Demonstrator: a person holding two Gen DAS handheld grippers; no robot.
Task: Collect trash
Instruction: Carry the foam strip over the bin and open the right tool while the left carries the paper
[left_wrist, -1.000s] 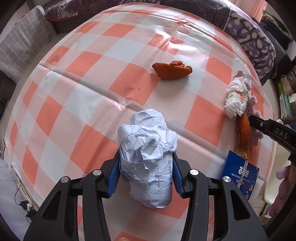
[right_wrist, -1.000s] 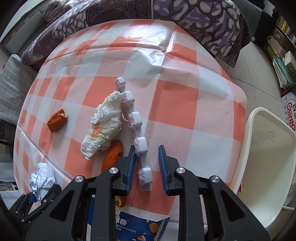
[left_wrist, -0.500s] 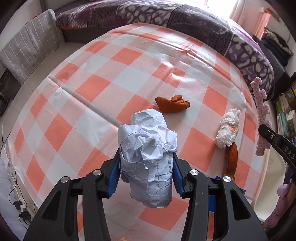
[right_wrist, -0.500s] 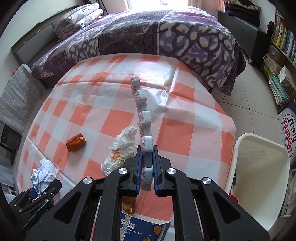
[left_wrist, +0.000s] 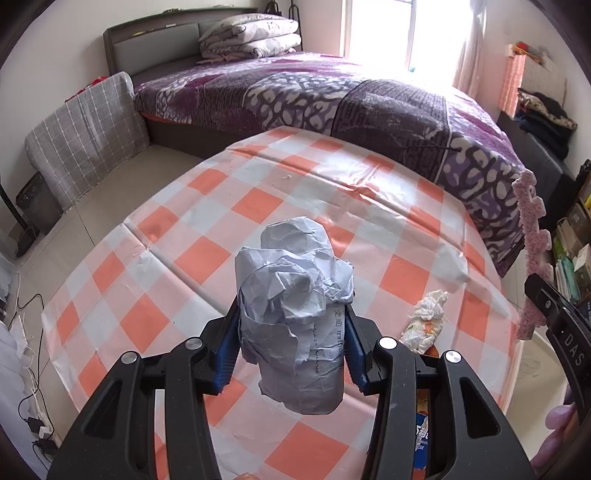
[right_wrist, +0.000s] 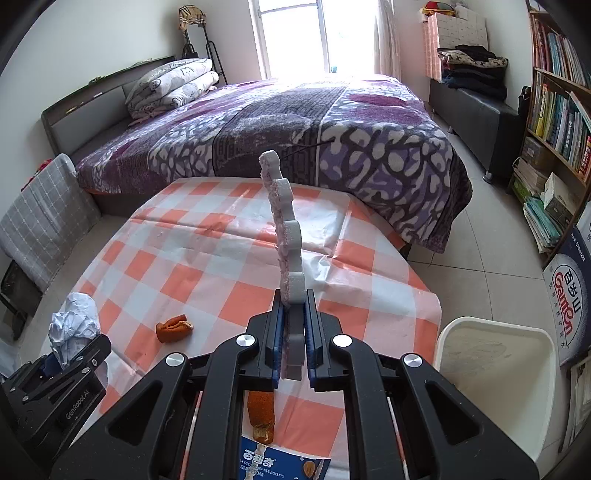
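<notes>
Both of your hands have risen since a second ago: then the crumpled paper and the foam strip sat low against the tablecloth, and now both hang clear above it with the bed and window in view behind. Your left gripper is clenched on a crumpled ball of pale blue-white paper, its blue pads pressing the wad from both sides. Your right gripper is clamped tight on the lower end of a pink-and-white foam strip with a knobbly edge, which stands nearly upright out of the jaws. Below them lies the table under an orange-and-white checked cloth. On it rest a piece of orange peel, a second longer strip of peel close under your right gripper, a scrunched white tissue with orange marks, and a blue biscuit packet at the near edge. A white plastic bin stands on the floor just beside the table's right side. A purple patterned bed fills the room behind.
</notes>
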